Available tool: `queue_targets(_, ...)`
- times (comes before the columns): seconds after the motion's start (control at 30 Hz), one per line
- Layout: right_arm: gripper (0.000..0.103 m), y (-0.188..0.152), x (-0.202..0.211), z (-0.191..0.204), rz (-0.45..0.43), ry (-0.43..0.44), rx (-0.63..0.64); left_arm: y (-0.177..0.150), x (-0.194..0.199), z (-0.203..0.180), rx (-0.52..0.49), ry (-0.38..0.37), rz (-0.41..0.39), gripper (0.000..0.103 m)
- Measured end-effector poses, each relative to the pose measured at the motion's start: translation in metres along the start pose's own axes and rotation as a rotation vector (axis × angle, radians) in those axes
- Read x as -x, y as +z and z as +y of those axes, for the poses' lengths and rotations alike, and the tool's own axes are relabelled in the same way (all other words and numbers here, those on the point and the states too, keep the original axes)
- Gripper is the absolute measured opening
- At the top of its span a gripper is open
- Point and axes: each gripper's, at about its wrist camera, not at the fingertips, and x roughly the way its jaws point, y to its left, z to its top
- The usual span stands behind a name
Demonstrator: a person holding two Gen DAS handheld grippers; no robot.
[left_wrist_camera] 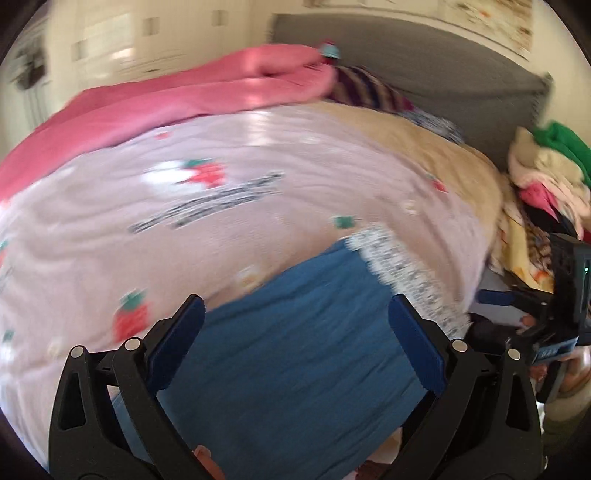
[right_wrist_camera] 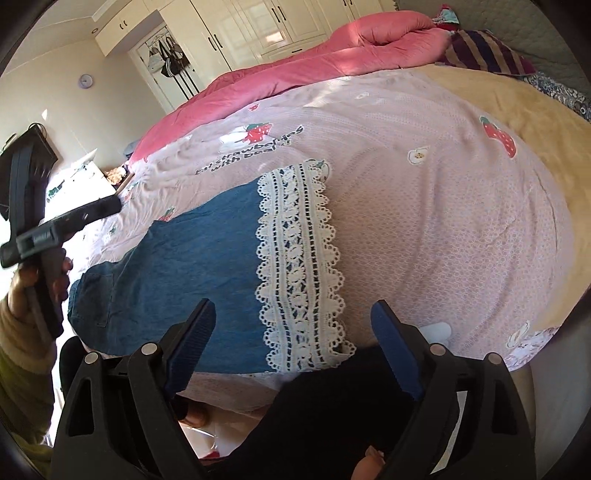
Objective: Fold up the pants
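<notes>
Denim pants [right_wrist_camera: 192, 266], lace hem [right_wrist_camera: 299, 266] beside bare pink bedspread [right_wrist_camera: 443, 221].

The left gripper [left_wrist_camera: 295, 332] is held with jaws wide apart above the blue pants [left_wrist_camera: 295, 350], spread on the strawberry-print bedspread [left_wrist_camera: 258, 166].

sunlit bedroom: cream wardrobes [right_wrist_camera: 258, 26], grey headboard [left_wrist_camera: 406, 55], pink duvet [right_wrist_camera: 332, 48] on bed.

The pink bedsheet [right_wrist_camera: 424, 206] carries dark printed lettering beside a strawberry [right_wrist_camera: 258, 133]; the lower line reads "with bear", the upper ends in what looks like "strawberries". In the left wrist view the same print is blurred beyond reading.
</notes>
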Motion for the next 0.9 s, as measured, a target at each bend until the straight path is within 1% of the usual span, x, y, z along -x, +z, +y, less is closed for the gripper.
queue_targets(0.07, 0.086, 0.001, -0.006, -0.004, 0.017, -0.003, -0.015, 0.014, -0.023, -0.013, -0.055, -0.051, 0.035, 0.093)
queue_targets(0.17, 0.086, 0.0, -0.013, -0.006, 0.036, 0.019, -0.023, 0.029, -0.056, -0.028, -0.124, -0.12, 0.086, 0.093)
queue_targets(0.23, 0.086, -0.001, -0.018, -0.006, 0.054, 0.022, -0.033, 0.035, -0.073, -0.036, -0.167, -0.147, 0.099, 0.093)
queue_targets(0.27, 0.086, -0.002, -0.022, -0.006, 0.063, 0.028, -0.037, 0.039, -0.083, -0.041, -0.204, -0.168, 0.107, 0.093)
queue_targets(0.33, 0.086, -0.002, -0.027, -0.005, 0.08, 0.037, -0.043, 0.043, -0.094, -0.047, -0.25, -0.195, 0.114, 0.093)
queue_targets(0.37, 0.086, -0.002, -0.029, -0.004, 0.087, 0.036, -0.042, 0.046, -0.103, -0.05, -0.271, -0.233, 0.139, 0.093)
queue_targets(0.43, 0.086, -0.003, -0.032, -0.004, 0.106, 0.027, -0.042, 0.048, -0.121, -0.051, -0.288, -0.284, 0.195, 0.093)
queue_targets(0.53, 0.084, -0.006, -0.038, -0.005, 0.133, 0.035, -0.065, 0.05, -0.137, -0.046, -0.301, -0.325, 0.211, 0.093)
queue_targets(0.57, 0.083, -0.004, -0.043, -0.005, 0.14, 0.037, -0.07, 0.051, -0.144, -0.043, -0.286, -0.365, 0.244, 0.093)
queue_targets(0.6, 0.08, -0.005, -0.046, -0.005, 0.149, 0.038, -0.074, 0.052, -0.152, -0.04, -0.265, -0.394, 0.273, 0.093)
queue_targets(0.7, 0.072, -0.007, -0.05, -0.007, 0.155, 0.031, -0.089, 0.049, -0.165, -0.036, -0.245, -0.433, 0.312, 0.093)
queue_targets(0.77, 0.064, -0.007, -0.05, -0.01, 0.145, 0.027, -0.1, 0.047, -0.17, -0.034, -0.225, -0.472, 0.33, 0.089)
queue_targets(0.83, 0.051, -0.008, -0.049, -0.013, 0.136, 0.022, -0.112, 0.045, -0.174, -0.033, -0.2, -0.511, 0.336, 0.073)
queue_targets(0.87, 0.046, -0.008, -0.048, -0.014, 0.13, 0.016, -0.108, 0.044, -0.176, -0.033, -0.187, -0.518, 0.336, 0.068)
queue_targets(0.9, 0.037, -0.009, -0.046, -0.014, 0.125, 0.011, -0.101, 0.043, -0.176, -0.034, -0.189, -0.513, 0.33, 0.056)
